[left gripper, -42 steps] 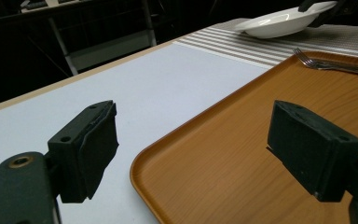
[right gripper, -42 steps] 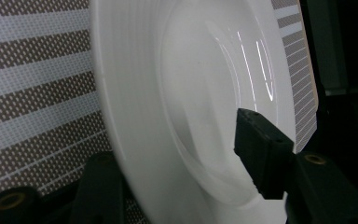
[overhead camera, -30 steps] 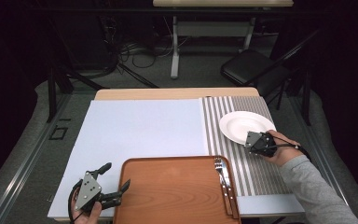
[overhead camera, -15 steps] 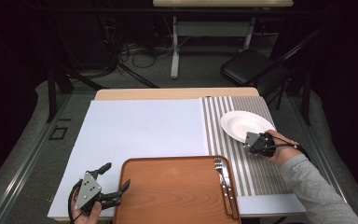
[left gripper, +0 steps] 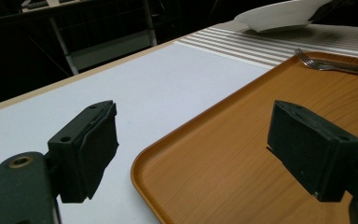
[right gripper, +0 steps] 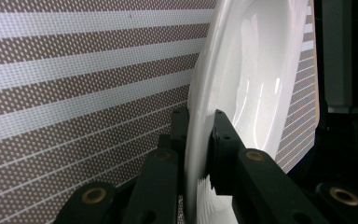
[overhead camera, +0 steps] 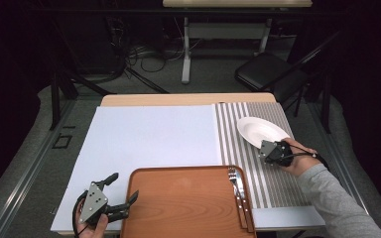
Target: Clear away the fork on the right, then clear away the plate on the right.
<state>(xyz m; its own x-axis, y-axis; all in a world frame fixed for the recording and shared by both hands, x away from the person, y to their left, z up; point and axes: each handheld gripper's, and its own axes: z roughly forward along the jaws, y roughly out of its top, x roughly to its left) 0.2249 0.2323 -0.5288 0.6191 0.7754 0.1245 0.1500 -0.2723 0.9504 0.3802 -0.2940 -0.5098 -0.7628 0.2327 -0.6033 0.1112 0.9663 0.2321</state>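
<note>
White plate [overhead camera: 260, 130], glossy, far right on striped mat [overhead camera: 278, 183]; near rim pinched, tilted w/ near edge raised.

White plate [right gripper: 251, 70] between clamping fingers [right gripper: 223, 140]

Black hand-held gripper [overhead camera: 110, 194] with grey three-cornered plate, brass-ringed screw holes; grey sleeve [overhead camera: 335, 196] on right arm.

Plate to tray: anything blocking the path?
Nothing visible between them. The right hand-held gripper is clamped on the white plate rim; only striped mat lies before the tray. The fork and knife lie along its right edge.
</note>
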